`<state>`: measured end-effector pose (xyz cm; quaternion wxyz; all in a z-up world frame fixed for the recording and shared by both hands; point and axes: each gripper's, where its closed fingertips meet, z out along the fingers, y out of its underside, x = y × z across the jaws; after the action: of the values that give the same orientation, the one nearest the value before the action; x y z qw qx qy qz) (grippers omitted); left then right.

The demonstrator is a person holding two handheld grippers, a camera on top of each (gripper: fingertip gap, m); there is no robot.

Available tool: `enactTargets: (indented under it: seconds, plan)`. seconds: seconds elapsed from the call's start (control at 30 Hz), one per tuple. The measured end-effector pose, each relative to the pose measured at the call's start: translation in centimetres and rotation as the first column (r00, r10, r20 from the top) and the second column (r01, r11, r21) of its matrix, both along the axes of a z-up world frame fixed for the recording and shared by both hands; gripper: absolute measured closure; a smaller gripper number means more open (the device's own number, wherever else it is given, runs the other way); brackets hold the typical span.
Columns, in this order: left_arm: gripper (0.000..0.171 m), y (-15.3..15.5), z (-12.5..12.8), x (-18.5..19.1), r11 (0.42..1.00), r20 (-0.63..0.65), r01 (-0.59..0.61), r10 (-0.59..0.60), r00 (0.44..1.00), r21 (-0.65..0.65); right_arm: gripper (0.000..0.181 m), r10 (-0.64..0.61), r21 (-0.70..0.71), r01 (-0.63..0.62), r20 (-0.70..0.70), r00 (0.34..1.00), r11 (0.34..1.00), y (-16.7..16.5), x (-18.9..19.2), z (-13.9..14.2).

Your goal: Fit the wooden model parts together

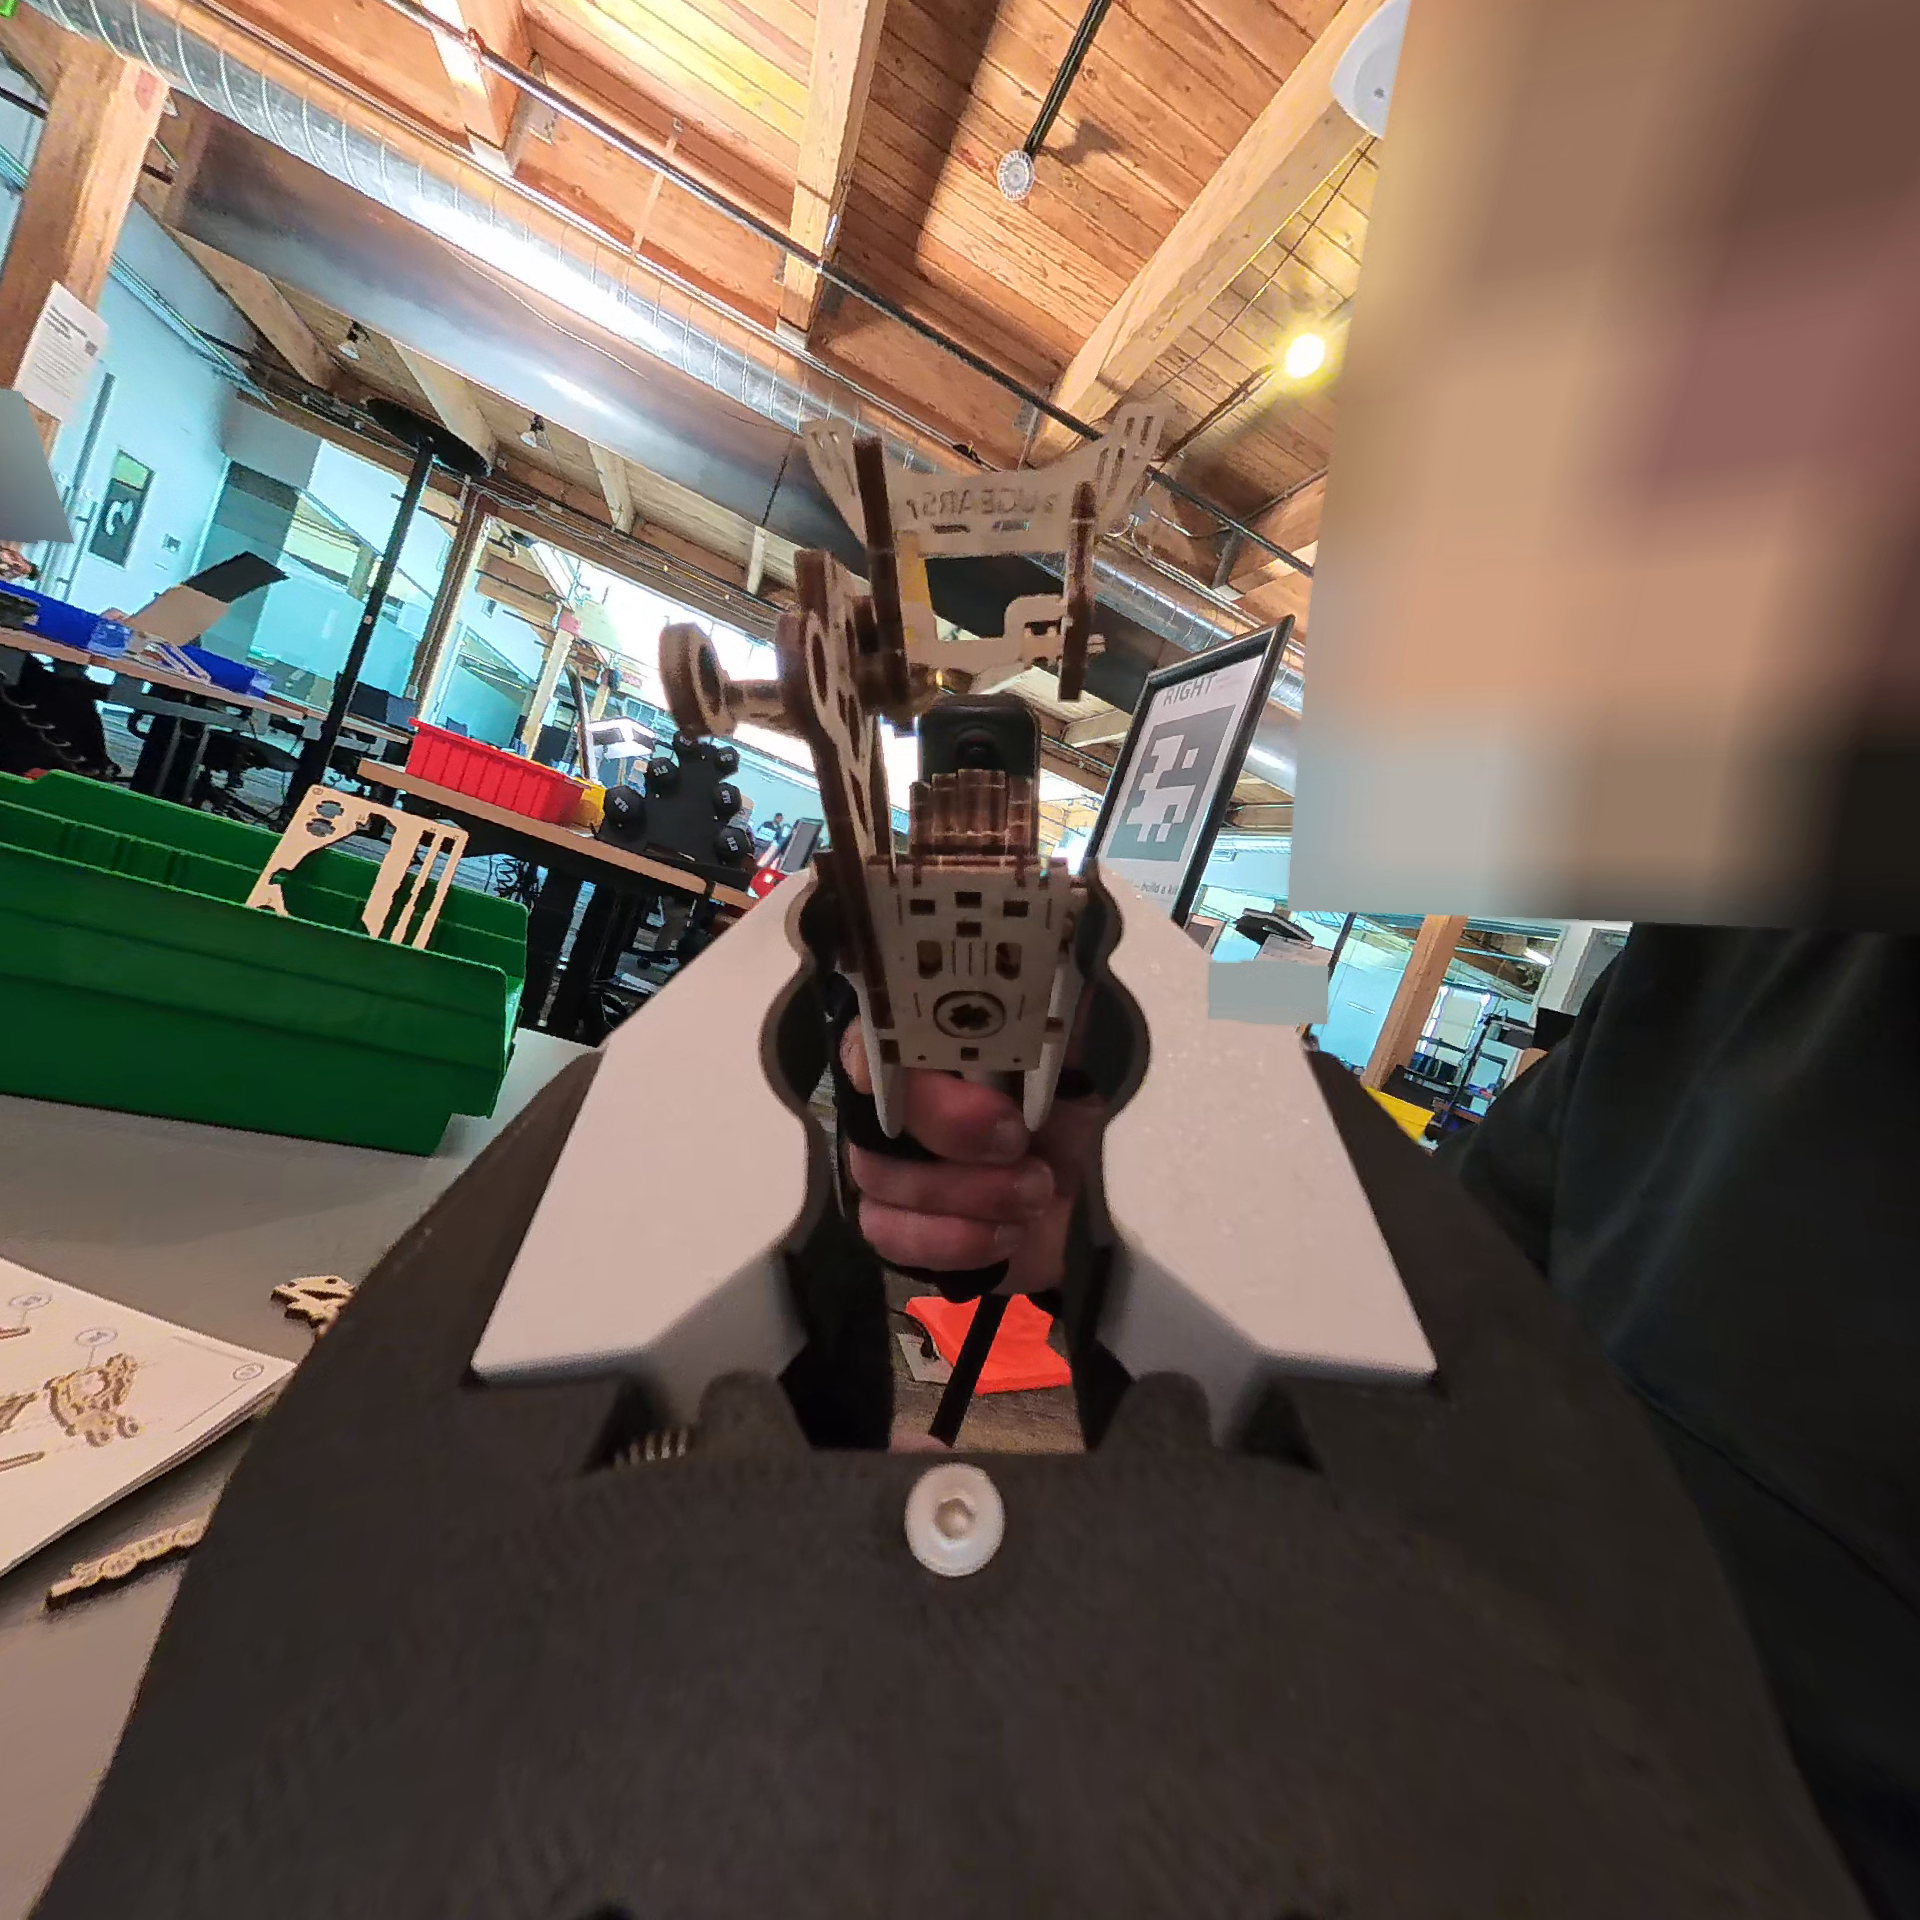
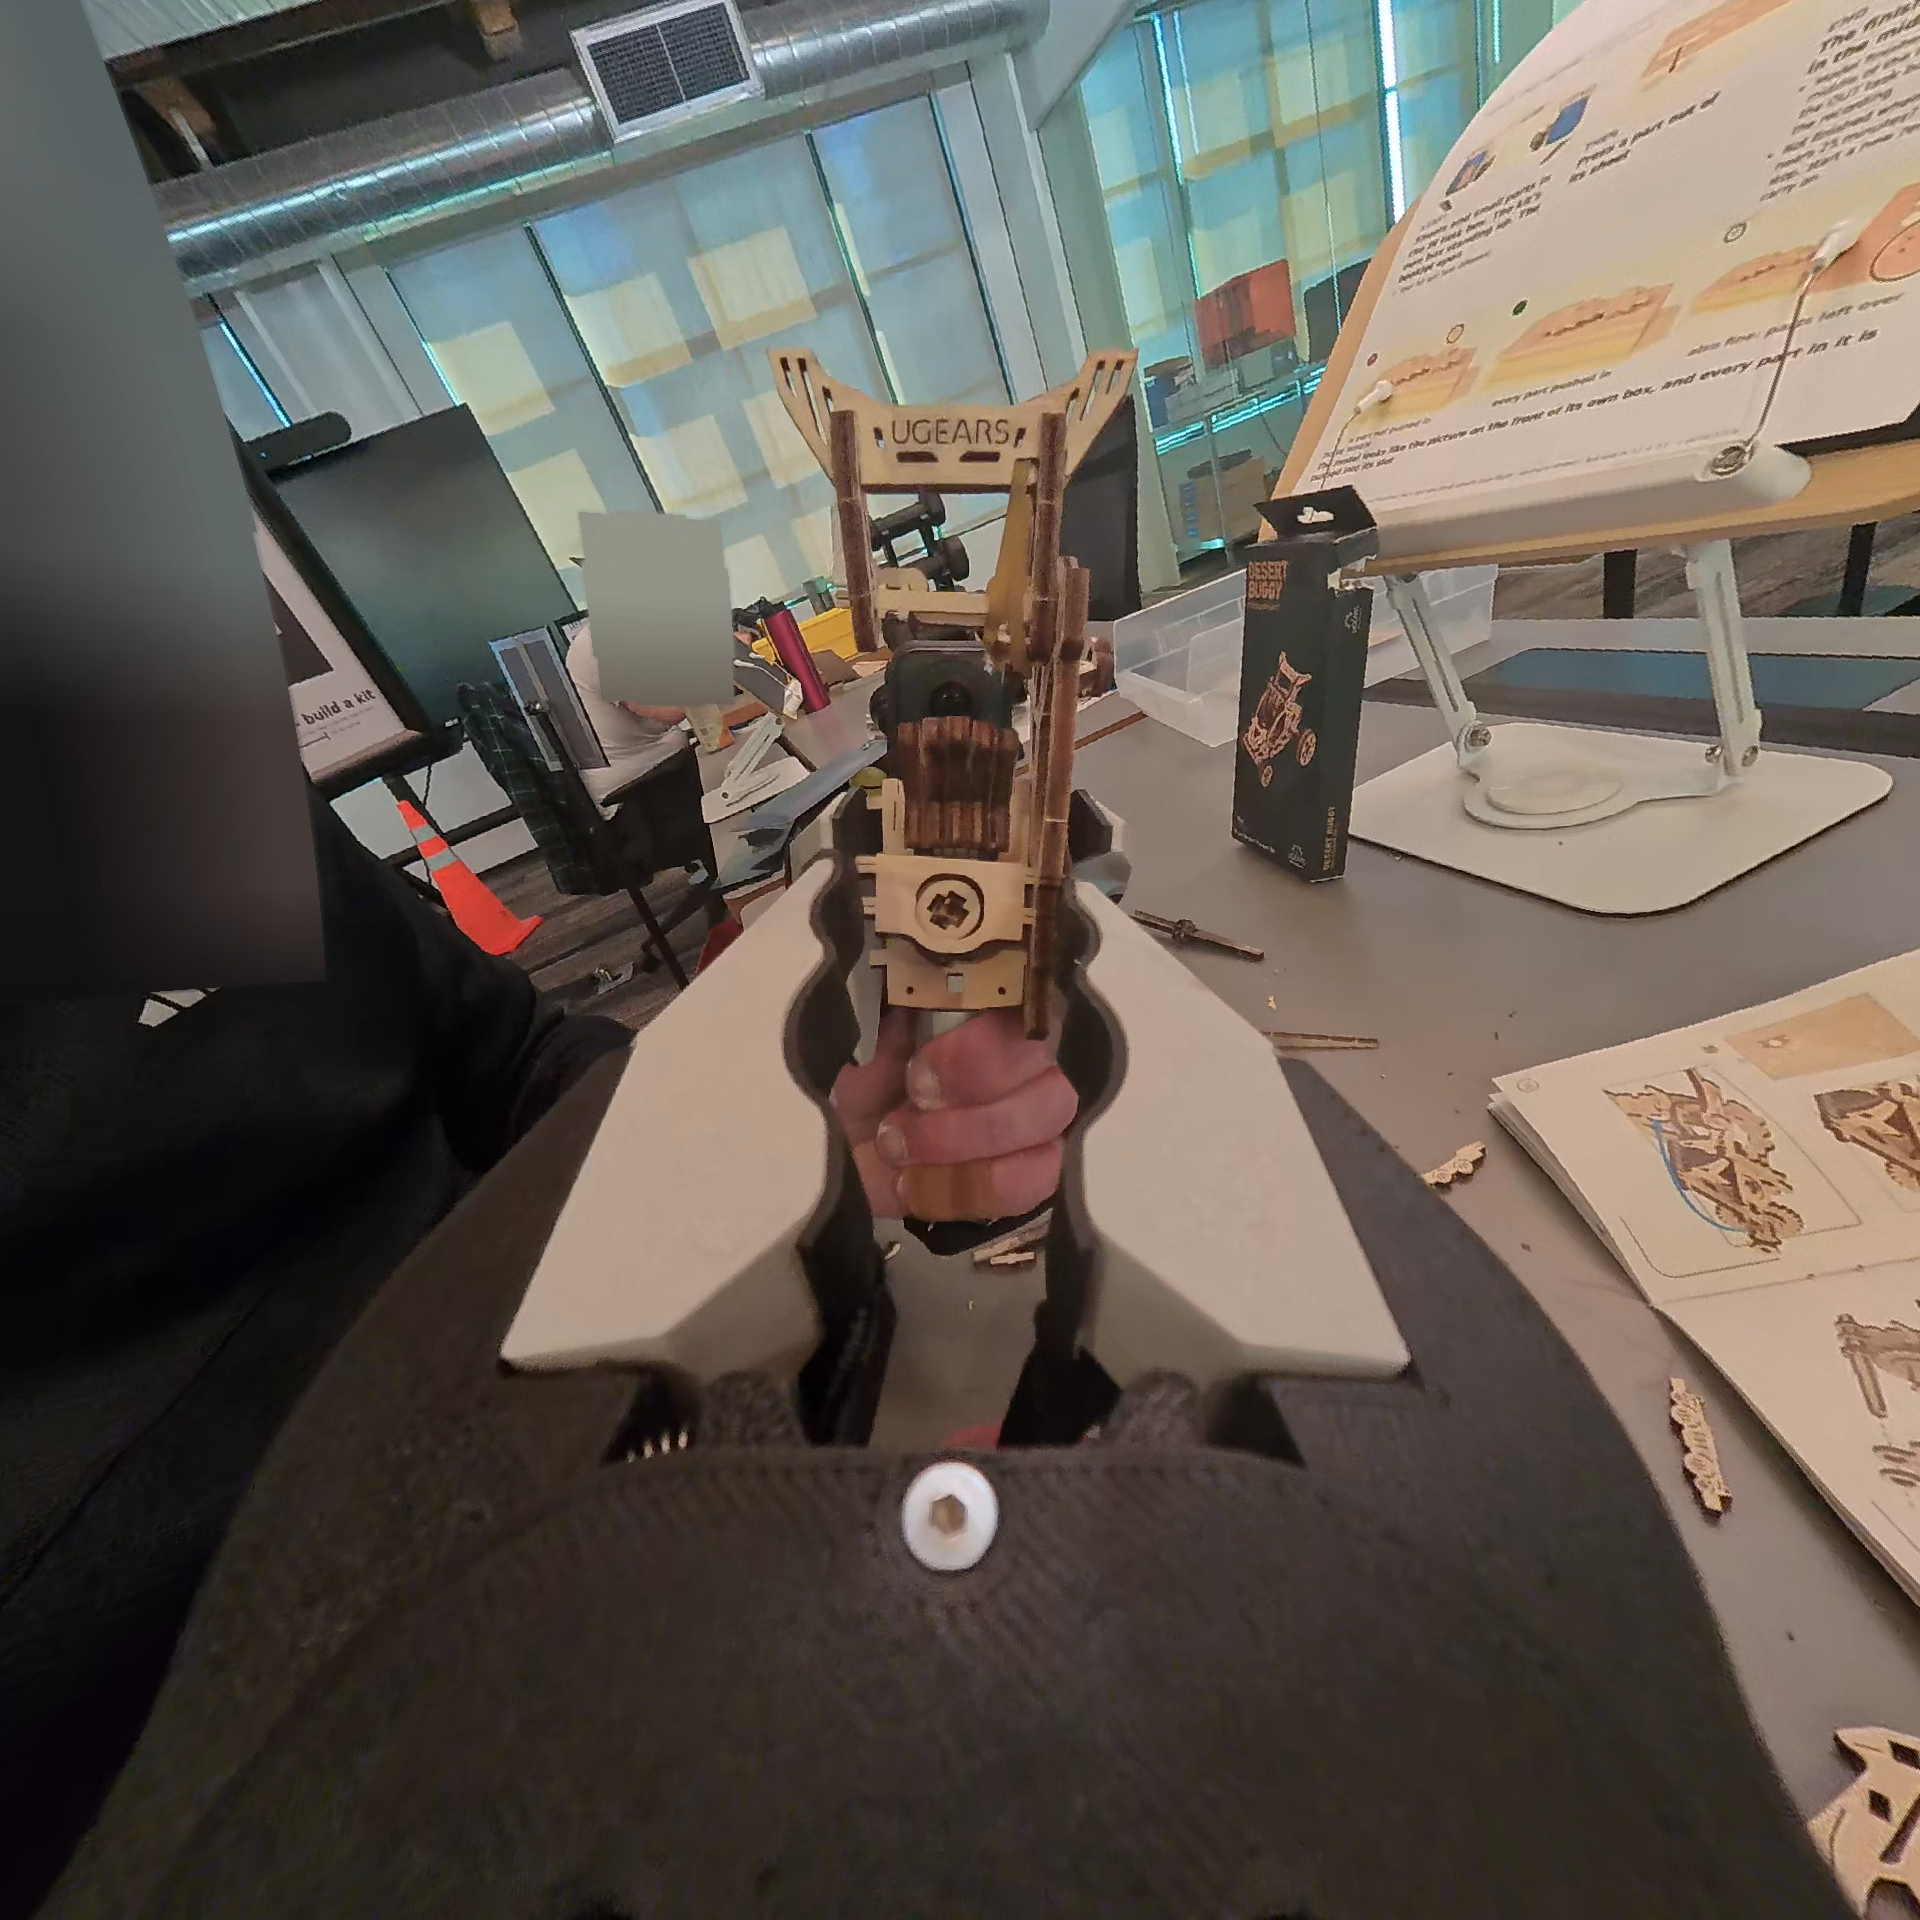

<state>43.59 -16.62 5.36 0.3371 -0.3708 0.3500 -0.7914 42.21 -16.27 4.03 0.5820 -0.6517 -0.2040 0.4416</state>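
You are holding two grippers nose to nose, and both are gripping one single thing: the pale laser-cut plywood model [image 1: 966, 966] with dark burnt edges, lifted well above the grey table [image 1: 208, 1174]. Your left gripper [image 1: 961, 977], with its two white angular fingers [image 1: 665, 1174], is closing on the model's flat slotted base plate, the jaws parted only as far as that plate is wide. Your right gripper [image 2: 951, 935] is pinching the same wooden model [image 2: 951, 914] from the opposite side, its two white fingers [image 2: 1216, 1174] pressing against the plate's edges. Above both fingertips, the model's roll-bar frame is rising upright. Behind the model in each view, the other gripper's camera and one hand [image 2: 966, 1122] around its handle are showing.

On the table, two open instruction booklets [image 2: 1766, 1195] are lying, several loose small wooden pieces [image 2: 1699, 1455] are sitting scattered beside them, and one black upright kit box [image 2: 1294, 717] is standing near one white book stand [image 2: 1621, 790]. One green plastic bin [image 1: 260, 987] is holding one flat plywood sheet [image 1: 364, 862].
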Motion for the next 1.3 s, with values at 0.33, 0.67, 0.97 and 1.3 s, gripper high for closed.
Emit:
enactTargets:
  seconds: [0.33, 0.67, 0.97, 1.3]
  plan:
    - [0.127, 0.1, 0.2, 0.0, 1.000, -0.001, -0.025, 0.025, 1.000, 0.005, 0.148, -0.007, -0.007, 0.007, 0.000, 1.000, 1.000, 0.1, -0.2, 0.1]
    - [0.127, 1.0, 0.2, -0.2, 0.999, 0.018, -0.035, 0.035, 0.999, -0.003, 0.146, -0.034, -0.020, 0.034, -0.021, 0.999, 0.999, 1.0, -0.1, 0.0]
    - [0.126, 2.0, 0.8, -1.1, 0.984, 0.116, 0.082, -0.064, 0.991, -0.157, 0.141, -0.031, -0.019, 0.031, 0.029, 0.999, 0.999, 0.8, -0.7, 0.0]
    - [0.126, 1.3, 0.8, -1.0, 0.988, 0.120, 0.085, -0.070, 0.990, -0.125, 0.146, -0.042, -0.048, 0.044, 0.045, 0.998, 0.998, 1.0, -1.3, -0.1]
